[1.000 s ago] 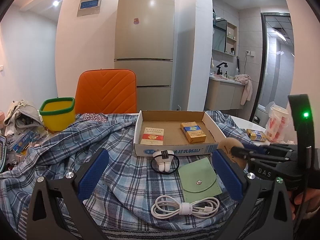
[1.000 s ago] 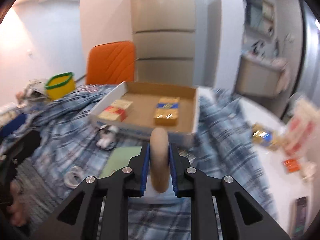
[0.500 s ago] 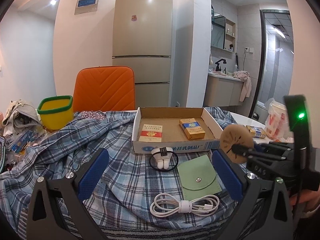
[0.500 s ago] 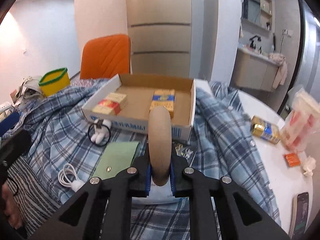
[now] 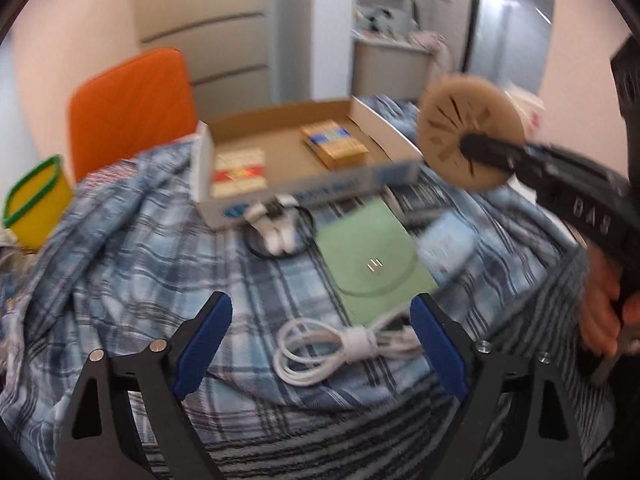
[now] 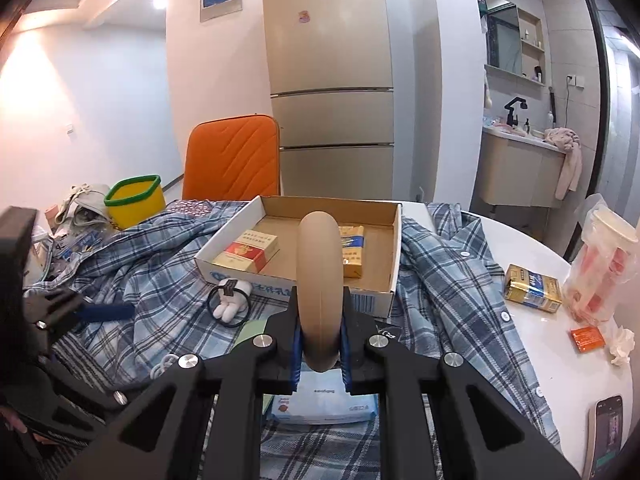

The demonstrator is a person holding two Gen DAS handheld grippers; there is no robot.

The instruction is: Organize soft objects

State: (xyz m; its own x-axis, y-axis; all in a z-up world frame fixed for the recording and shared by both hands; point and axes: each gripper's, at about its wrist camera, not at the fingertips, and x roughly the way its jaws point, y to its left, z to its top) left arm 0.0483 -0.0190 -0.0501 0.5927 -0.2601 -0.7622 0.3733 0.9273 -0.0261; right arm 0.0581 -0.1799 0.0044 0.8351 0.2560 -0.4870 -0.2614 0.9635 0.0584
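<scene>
My right gripper [image 6: 321, 332] is shut on a tan round puff [image 6: 320, 264], held on edge in the air just before the cardboard box [image 6: 384, 300]. In the left wrist view the puff [image 5: 468, 128] hangs above the box's right corner [image 5: 396, 168]. My left gripper [image 5: 320, 312] points down at the plaid shirt [image 5: 140, 240]. Its jaws are closing, still wide, and a coiled white cable [image 5: 344, 344] lies between them untouched. Beyond the cable lie a green snap pouch [image 5: 372, 260] and a black hair tie with a white plush charm [image 5: 276, 232].
Two cigarette packs [image 6: 248, 254] lie in the box. A blue tissue packet [image 6: 324, 400] lies under my right gripper. A yellow bin [image 6: 136, 200] and an orange chair [image 6: 232, 160] stand behind. Another pack [image 6: 530, 288], a bagged cup [image 6: 604, 264] and a phone [image 6: 606, 428] sit on the white table at right.
The left view has tipped down and come closer to the cable, and its jaws stand a little narrower. The right gripper has risen slightly with the puff.
</scene>
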